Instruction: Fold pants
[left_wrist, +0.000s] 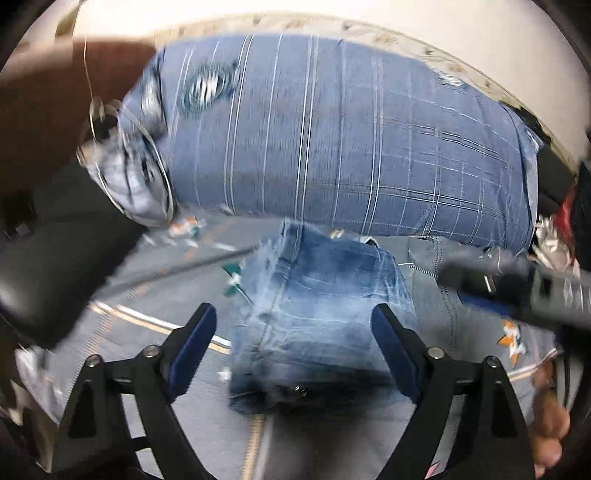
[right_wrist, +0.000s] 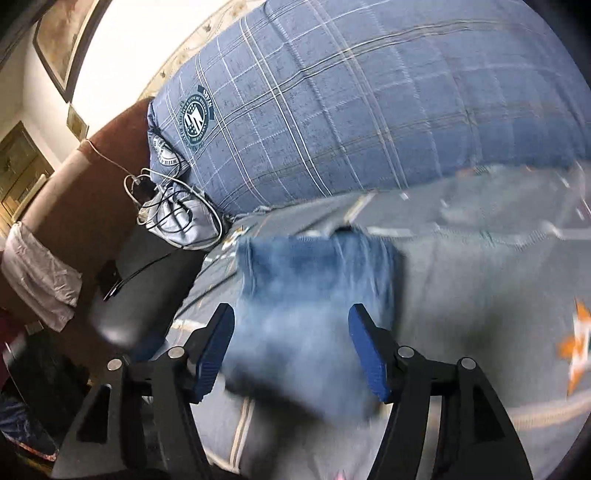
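Both grippers gape — left gripper (left_wrist: 293, 328), right gripper (right_wrist: 291, 328) — above folded jeans (left_wrist: 314, 306).

Pants (left_wrist: 317, 295): faded light-blue denim with whitish wash streaks. Bedsheet (left_wrist: 480, 369): grey-blue, printed with orange-and-white stars, teal marks and pale yellow-white stripes. Pillow (left_wrist: 332, 129) along the far edge of the bed: medium blue with a white and dark check of thin lines, bearing a round teal-and-white emblem (right_wrist: 194, 119). Headboard (right_wrist: 92, 184) at the bed's far left corner: brown. Cable (right_wrist: 177, 206) coiled there: white. Left hand-held gripper (left_wrist: 293, 328) and right hand-held gripper (right_wrist: 291, 332): black frames, dark blue finger pads (right_wrist: 216, 350).
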